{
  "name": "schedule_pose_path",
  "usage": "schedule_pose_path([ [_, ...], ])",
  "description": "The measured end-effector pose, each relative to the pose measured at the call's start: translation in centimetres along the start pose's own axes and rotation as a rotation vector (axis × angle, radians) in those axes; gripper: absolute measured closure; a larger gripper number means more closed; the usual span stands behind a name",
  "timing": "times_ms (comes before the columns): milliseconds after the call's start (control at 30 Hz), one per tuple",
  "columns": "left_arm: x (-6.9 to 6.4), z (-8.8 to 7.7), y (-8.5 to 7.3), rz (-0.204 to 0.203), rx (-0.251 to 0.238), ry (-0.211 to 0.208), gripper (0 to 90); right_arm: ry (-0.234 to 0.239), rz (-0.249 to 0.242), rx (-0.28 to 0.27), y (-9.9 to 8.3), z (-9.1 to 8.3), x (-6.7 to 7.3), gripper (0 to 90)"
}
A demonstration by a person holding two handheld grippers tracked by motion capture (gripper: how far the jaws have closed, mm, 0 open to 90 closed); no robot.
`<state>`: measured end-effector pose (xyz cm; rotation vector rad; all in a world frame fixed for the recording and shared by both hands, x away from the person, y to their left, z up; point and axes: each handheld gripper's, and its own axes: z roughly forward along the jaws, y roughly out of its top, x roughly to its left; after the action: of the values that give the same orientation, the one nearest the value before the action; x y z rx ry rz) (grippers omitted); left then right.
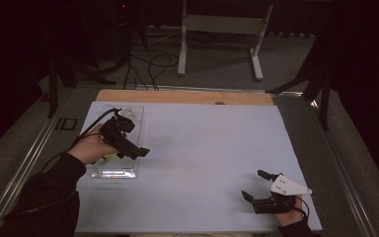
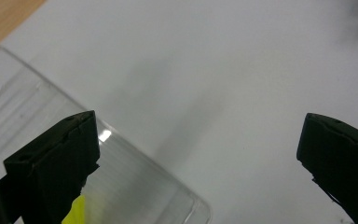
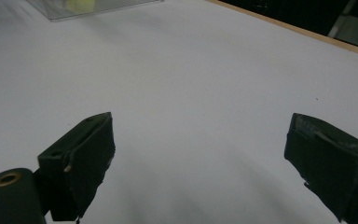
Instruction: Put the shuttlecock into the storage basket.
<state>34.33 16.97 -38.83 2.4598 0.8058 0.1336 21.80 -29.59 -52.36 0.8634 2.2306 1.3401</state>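
A clear plastic tray (image 1: 120,170) lies flat at the left edge of the pale grey table mat (image 1: 202,148), with a small yellow item (image 2: 76,211) inside it, near the tray's end closest to the person. Over the tray's right rim hovers the left gripper (image 1: 138,152), its jaws spread wide and holding nothing; in the left gripper view one jaw stands above the tray's corner and the other over bare mat. Well apart from the tray, at the mat's near right corner, the right gripper (image 1: 255,185) rests low with its jaws likewise spread and empty.

Judging by this, the work is at an early stage: the yellow item sits untouched in the tray, nothing has been lifted out, and the grasp is yet to come.

What the yellow item is cannot be told; it is cut off at the frame edge in both gripper views and hidden by the hand (image 1: 93,145) from above. The white piece (image 1: 128,114) at the tray's far end is too small to identify.
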Motion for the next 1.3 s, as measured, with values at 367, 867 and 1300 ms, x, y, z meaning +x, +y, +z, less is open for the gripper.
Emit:
schedule_pose_path([
  [367, -2.5, 1.5, 1.5, 0.049, -0.038, -0.038, 0.0, 0.001, 0.002, -0.002, 0.0, 0.0, 0.0, 8.6],
  [867, -6.3, 3.8, 2.0, 0.122, -0.058, -0.074, 0.0, 0.0, -0.003, -0.003, 0.0, -0.1, 0.0, 8.6],
  [1300, -9.4, 5.8, 0.2, 0.163, -0.087, -0.107, 0.0, 0.002, -0.005, -0.003, 0.1, -0.1, 0.0, 8.6],
])
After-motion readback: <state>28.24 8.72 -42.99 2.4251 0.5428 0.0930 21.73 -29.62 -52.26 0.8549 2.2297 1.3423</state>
